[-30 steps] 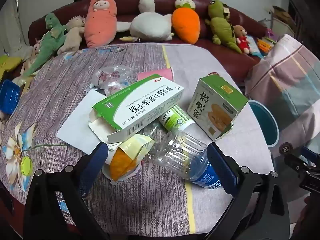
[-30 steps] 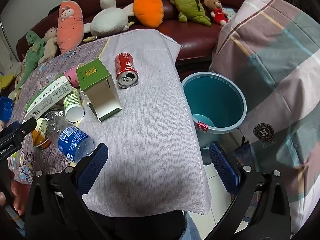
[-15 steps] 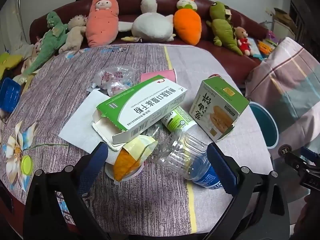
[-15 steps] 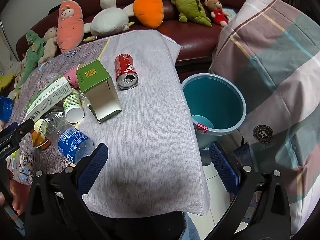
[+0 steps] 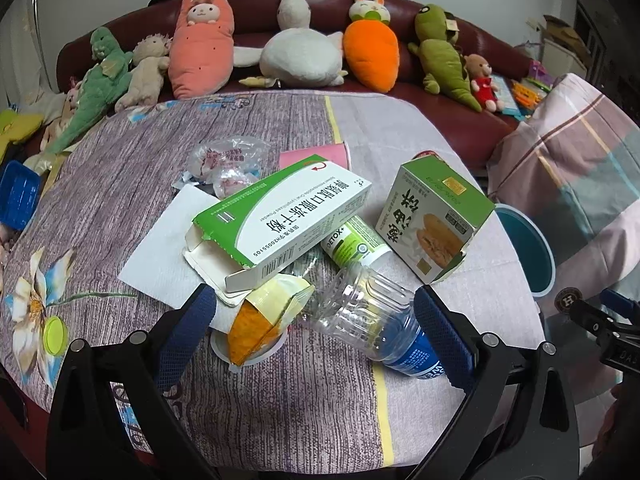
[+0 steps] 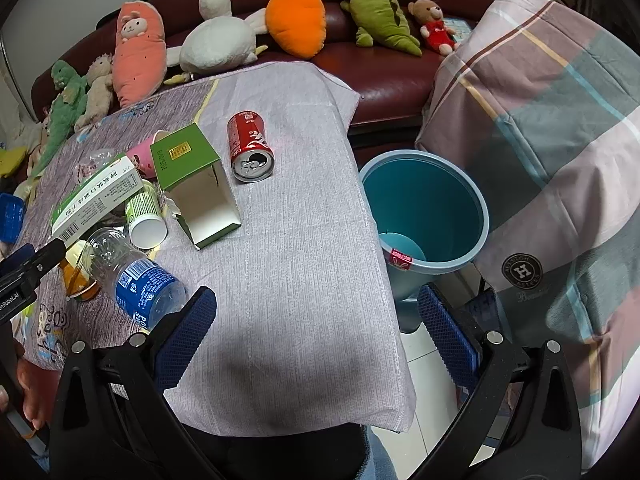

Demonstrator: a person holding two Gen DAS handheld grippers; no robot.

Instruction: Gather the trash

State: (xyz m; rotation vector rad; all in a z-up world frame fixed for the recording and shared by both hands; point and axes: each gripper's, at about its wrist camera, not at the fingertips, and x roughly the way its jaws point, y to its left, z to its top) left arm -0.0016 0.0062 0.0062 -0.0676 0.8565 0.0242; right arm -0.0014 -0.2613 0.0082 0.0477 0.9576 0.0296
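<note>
Trash lies in a heap on the cloth-covered table (image 5: 120,184). A clear plastic bottle (image 5: 372,320) with a blue label rests on its side, and an orange-lidded cup (image 5: 256,328) sits beside it. Both lie between the wide fingers of my open left gripper (image 5: 316,320). Behind them are a green-and-white medicine box (image 5: 280,216), a small green bottle (image 5: 352,240) and a green snack box (image 5: 436,216). My right gripper (image 6: 316,320) is open above the table's bare near corner. A red can (image 6: 250,146) lies further off, and the teal bin (image 6: 428,204) stands to the right.
Plush toys (image 5: 300,52) line the dark red sofa behind the table. A checked blanket (image 6: 540,140) is draped at the right, next to the bin. A white paper sheet (image 5: 168,248) and crumpled plastic wrappers (image 5: 228,160) lie on the table's left part.
My left gripper has crept forward and slightly up, so the bottle and cup sit a little lower between its fingers. The right gripper has barely moved.
</note>
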